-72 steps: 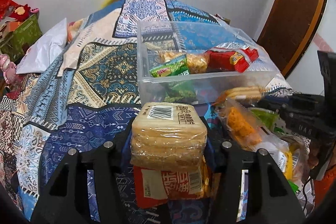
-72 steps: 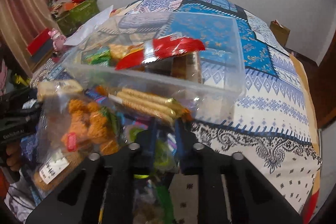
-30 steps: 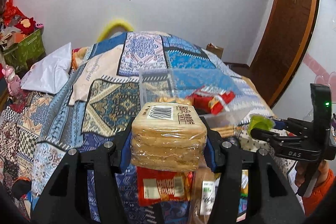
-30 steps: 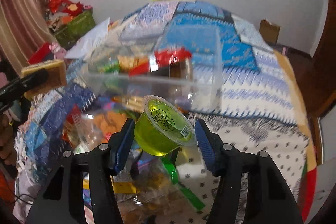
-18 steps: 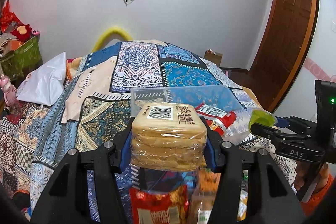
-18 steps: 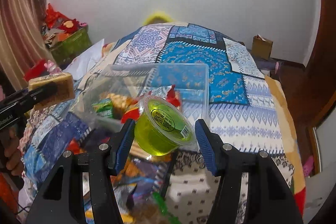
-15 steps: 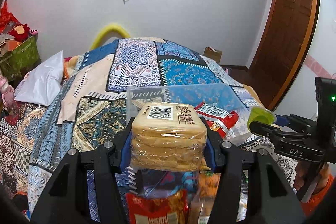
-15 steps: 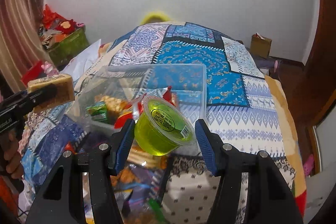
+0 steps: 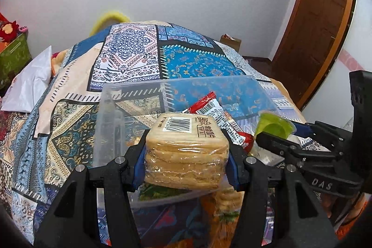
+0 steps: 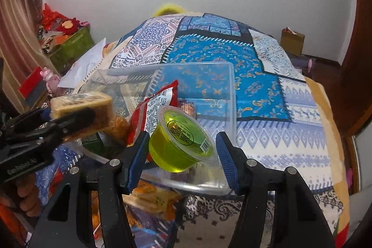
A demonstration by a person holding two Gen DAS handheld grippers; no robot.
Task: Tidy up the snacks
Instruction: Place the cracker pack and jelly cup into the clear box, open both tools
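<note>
Left hand-held gripper (image 9: 186,155): clamped on a wrapped cracker pack (image 9: 186,145), held over the near left part of the bin
Bin (image 10: 229,90): clear plastic, on the bed (image 10: 290,108); already holds a red packet (image 10: 151,113), a green packet and some orange snacks
Right hand-held gripper (image 10: 182,150): pads closed against a green jelly cup (image 10: 181,143), tilted, over the bin's near right edge
Loose snacks (image 10: 151,199): several bags lie on the bed in front of the bin
Progress: partway, I judge; a few items binned, two about to be dropped, the loose bags left to move
</note>
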